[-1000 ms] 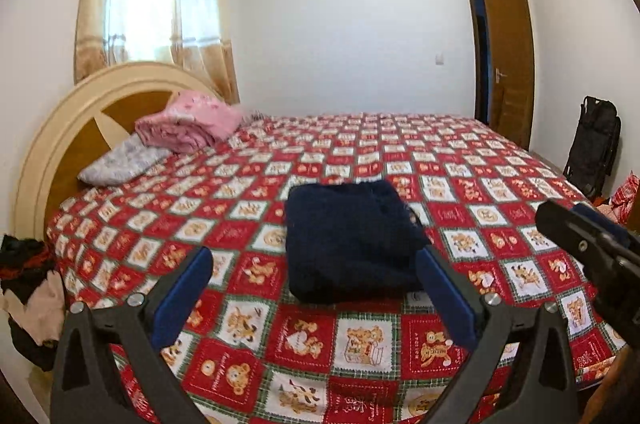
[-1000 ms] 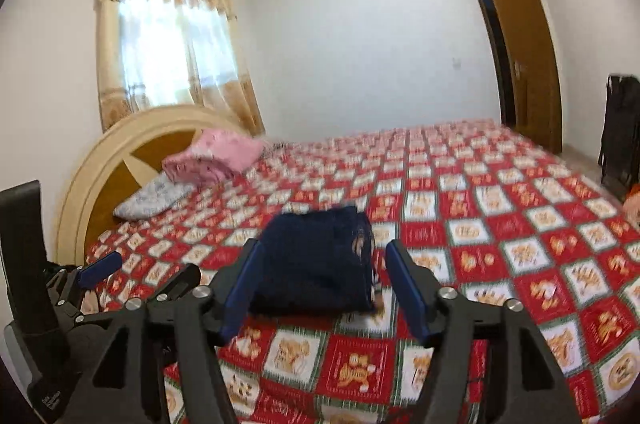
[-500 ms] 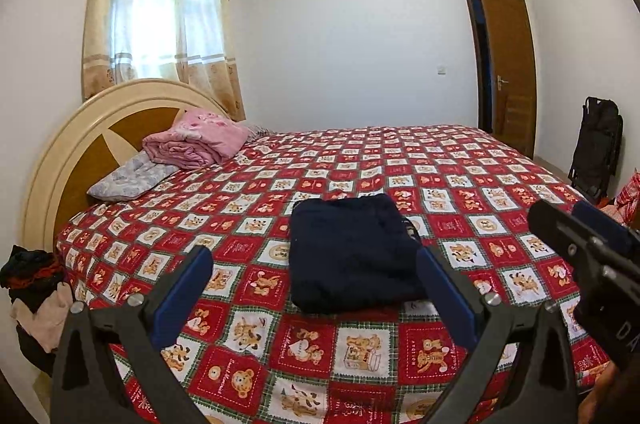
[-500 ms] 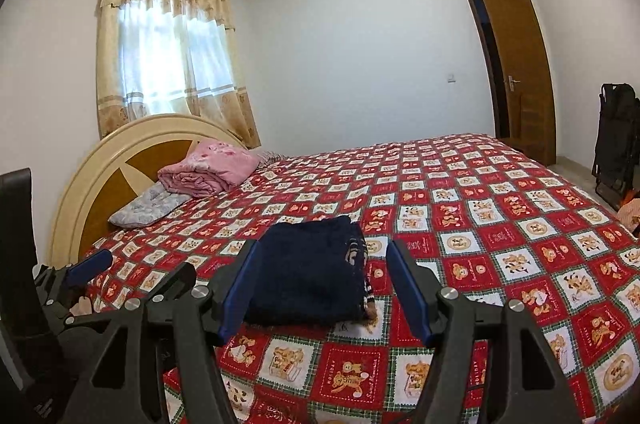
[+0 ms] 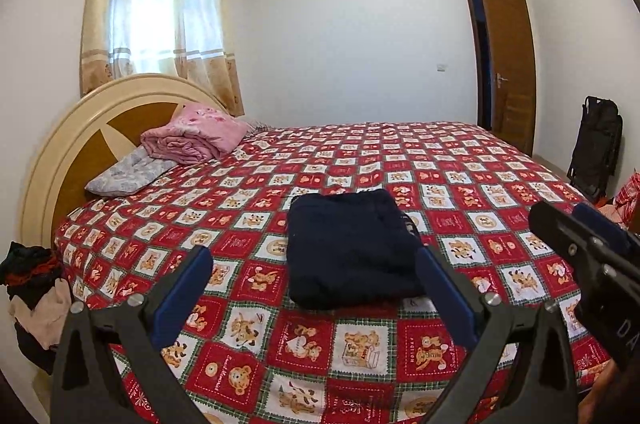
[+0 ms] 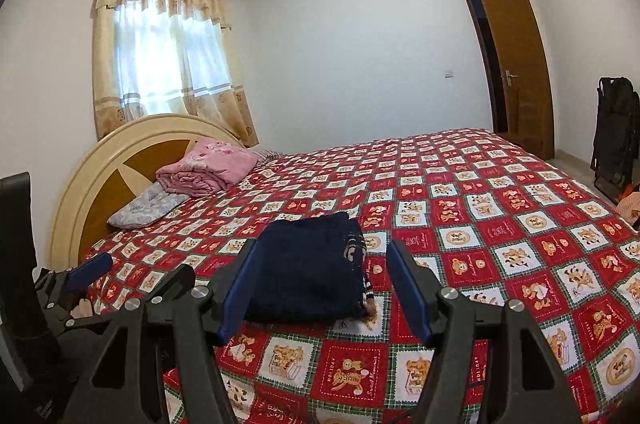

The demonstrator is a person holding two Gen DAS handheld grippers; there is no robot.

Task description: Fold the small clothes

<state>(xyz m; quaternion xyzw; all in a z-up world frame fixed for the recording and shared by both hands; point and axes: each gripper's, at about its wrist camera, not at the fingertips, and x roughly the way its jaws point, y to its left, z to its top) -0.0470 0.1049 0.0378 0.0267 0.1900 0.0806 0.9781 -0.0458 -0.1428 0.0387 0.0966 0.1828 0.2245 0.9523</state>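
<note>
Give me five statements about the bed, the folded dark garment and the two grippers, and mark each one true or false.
1. The navy garment lies folded on the red patterned bedspread. True.
2. The left gripper is clamped on the garment. False: its fingers stand wide apart, short of the cloth, holding nothing.
3. A pink blanket sits near the headboard. True.
4. The door is closed. False: it stands open.
5. The right gripper holds the pillow. False: its fingers are open and empty; the pillow lies by the headboard.
</note>
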